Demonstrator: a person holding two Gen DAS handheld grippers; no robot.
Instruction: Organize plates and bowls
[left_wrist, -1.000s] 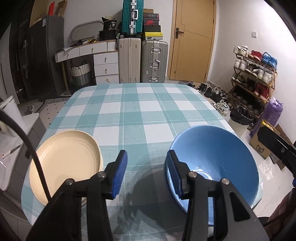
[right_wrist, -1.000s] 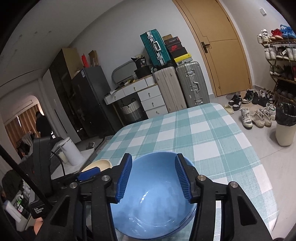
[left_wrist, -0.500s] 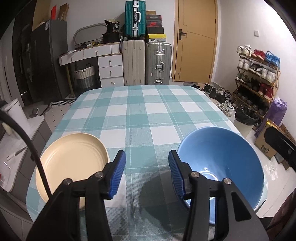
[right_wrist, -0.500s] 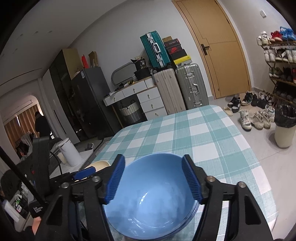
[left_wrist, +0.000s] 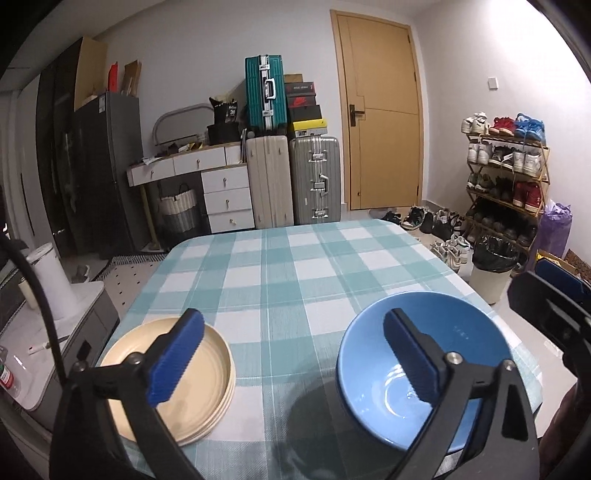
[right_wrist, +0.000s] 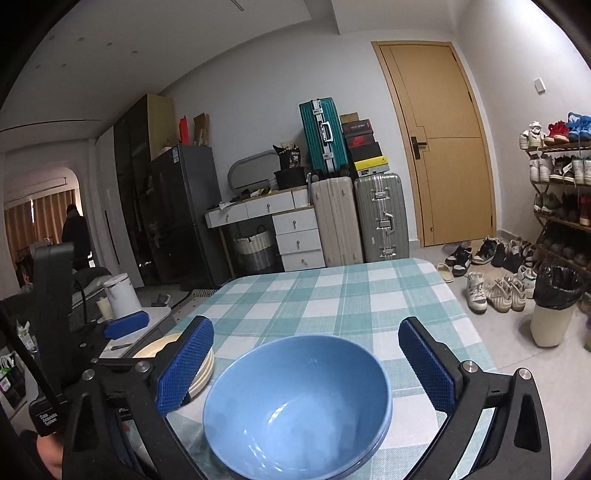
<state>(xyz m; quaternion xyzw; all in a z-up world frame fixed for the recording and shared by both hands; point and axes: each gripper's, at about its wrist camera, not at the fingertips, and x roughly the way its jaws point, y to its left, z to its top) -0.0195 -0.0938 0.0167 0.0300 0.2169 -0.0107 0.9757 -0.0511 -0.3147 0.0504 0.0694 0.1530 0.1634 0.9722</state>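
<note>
A stack of blue bowls (left_wrist: 454, 354) sits near the table's front right; in the right wrist view (right_wrist: 295, 398) it lies low between the jaws. A stack of cream plates (left_wrist: 207, 373) sits at the front left, its edge showing in the right wrist view (right_wrist: 201, 365). My left gripper (left_wrist: 291, 354) is wide open and empty, raised over the gap between plates and bowls. My right gripper (right_wrist: 306, 365) is wide open and empty, above and around the bowls without touching them.
The table (left_wrist: 314, 266) has a teal and white checked cloth. Beyond it stand suitcases (left_wrist: 291, 184), a drawer desk (left_wrist: 207, 184), a door (left_wrist: 380, 129) and a shoe rack (left_wrist: 506, 177). A bin (left_wrist: 489, 273) stands on the floor at the right, a white side unit (left_wrist: 48, 317) at the left.
Both grippers have opened wider and drawn back and up. The bowls and plates have stayed on the table.
</note>
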